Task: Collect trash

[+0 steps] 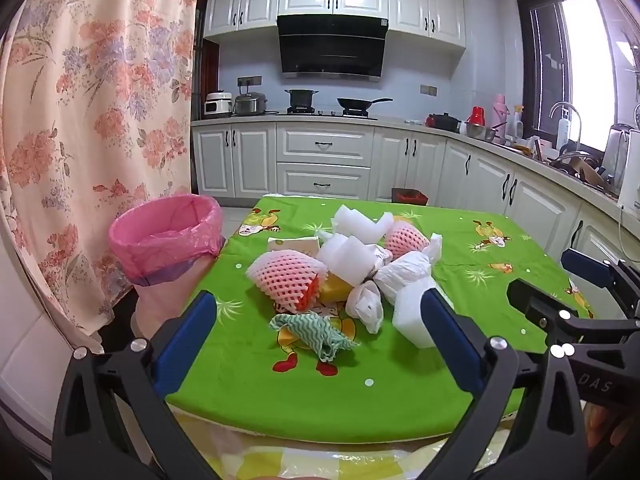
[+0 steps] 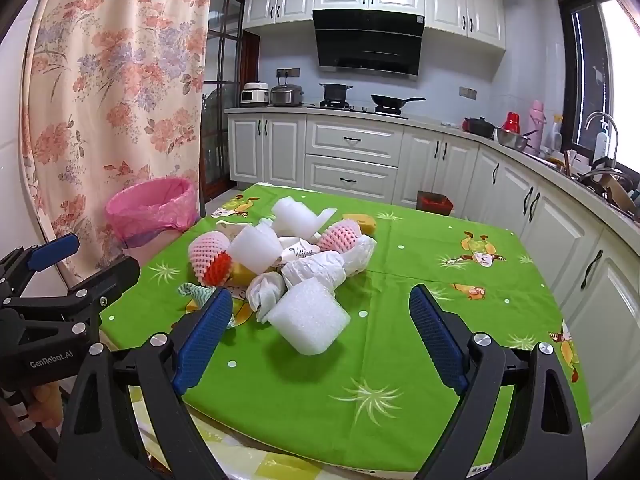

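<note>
While both the left gripper (image 1: pixel 316 332) and right gripper (image 2: pixel 320 328) hang with fingers apart over the desk's (image 2: pixel 400 380) near edge, the trash pile (image 2: pixel 280 264) sits mid-desk, the pink-lined bin (image 1: pixel 166 236) beside its left edge.

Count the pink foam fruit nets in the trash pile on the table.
2. One pink net lies at the pile's left front, beside the yellow sponge. The other pink net sits at the back right. More may be buried underneath.

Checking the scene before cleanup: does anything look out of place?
Yes: a heap of white foam pieces, pink foam fruit nets and crumpled paper sits on the green tablecloth, not inside the pink-lined bin.
</note>
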### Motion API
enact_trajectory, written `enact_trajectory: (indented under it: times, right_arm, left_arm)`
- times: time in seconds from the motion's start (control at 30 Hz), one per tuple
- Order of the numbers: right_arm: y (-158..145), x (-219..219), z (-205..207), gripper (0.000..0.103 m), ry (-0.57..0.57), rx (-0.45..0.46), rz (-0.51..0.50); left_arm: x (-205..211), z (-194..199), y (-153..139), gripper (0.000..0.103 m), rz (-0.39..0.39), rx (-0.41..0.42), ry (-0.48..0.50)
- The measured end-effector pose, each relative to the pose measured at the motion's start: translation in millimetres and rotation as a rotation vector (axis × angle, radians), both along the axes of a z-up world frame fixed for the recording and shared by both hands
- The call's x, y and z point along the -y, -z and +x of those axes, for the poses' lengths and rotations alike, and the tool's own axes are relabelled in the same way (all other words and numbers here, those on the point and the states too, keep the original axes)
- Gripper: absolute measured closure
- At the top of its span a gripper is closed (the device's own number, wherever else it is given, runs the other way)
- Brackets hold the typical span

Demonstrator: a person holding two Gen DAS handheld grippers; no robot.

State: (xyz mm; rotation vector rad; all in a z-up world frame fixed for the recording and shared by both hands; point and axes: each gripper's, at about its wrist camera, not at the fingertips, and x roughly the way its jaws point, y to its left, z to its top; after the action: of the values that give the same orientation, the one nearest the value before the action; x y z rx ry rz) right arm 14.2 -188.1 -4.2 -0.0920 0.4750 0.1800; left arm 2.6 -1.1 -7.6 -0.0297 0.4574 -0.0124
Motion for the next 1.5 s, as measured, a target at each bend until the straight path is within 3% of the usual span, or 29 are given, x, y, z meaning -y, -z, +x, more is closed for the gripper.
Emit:
enact_trajectory:
  times: [1.5]
  right_arm:
    - [-4.6, 5.2, -2.6, 0.019, 0.014, 0.018, 0.055]
  left_arm:
    - [5.6, -3.4, -3.7, 0.004, -0.021, 0.014, 0.009]
